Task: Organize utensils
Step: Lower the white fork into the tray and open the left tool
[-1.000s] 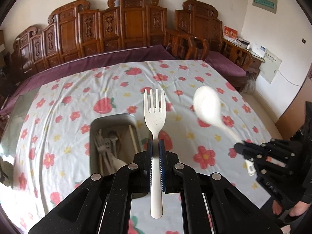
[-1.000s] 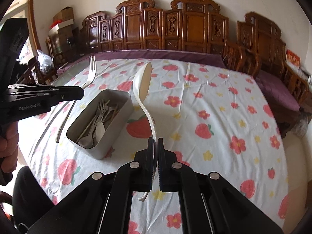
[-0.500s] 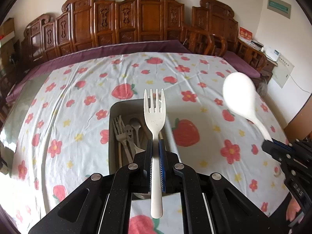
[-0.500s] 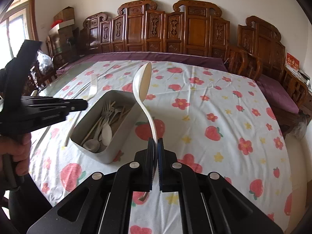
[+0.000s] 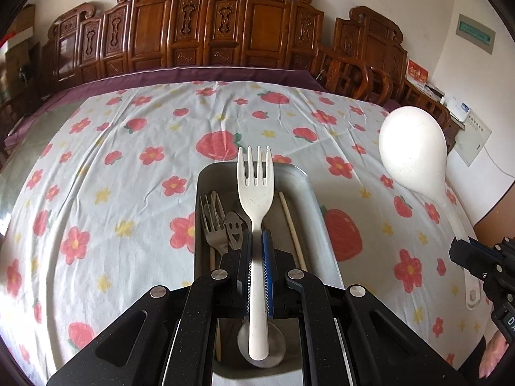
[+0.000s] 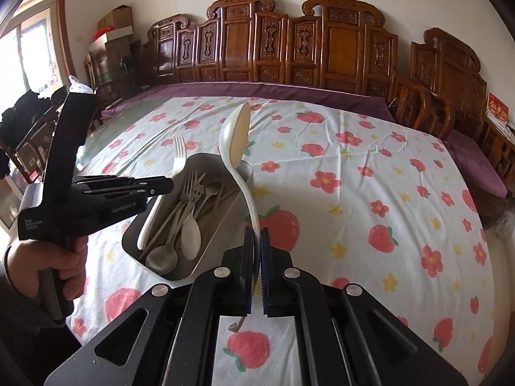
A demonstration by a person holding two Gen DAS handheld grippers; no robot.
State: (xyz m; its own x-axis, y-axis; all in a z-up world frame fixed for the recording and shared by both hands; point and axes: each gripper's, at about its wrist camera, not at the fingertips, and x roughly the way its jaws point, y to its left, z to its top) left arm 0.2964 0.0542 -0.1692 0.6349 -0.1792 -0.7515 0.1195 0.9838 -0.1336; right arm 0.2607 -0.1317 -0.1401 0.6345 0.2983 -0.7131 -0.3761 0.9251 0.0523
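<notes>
My left gripper (image 5: 256,241) is shut on a white plastic fork (image 5: 255,193), held directly over the grey metal utensil box (image 5: 302,180). The box holds metal forks (image 5: 212,222), spoons and chopsticks. My right gripper (image 6: 256,234) is shut on the handle of a large white ladle (image 6: 236,141), held above the table just right of the box (image 6: 222,222). The ladle also shows in the left wrist view (image 5: 413,151), and the left gripper (image 6: 161,186) with the fork (image 6: 178,160) shows in the right wrist view.
The table carries a white cloth with strawberries and flowers (image 5: 128,160). Carved wooden chairs (image 5: 225,32) line the far side, with more chairs at the right (image 6: 450,80). A hand (image 6: 48,267) grips the left tool.
My left gripper moved right with the fork, from beside the box to directly over it. The right gripper with the ladle moved closer to the box.
</notes>
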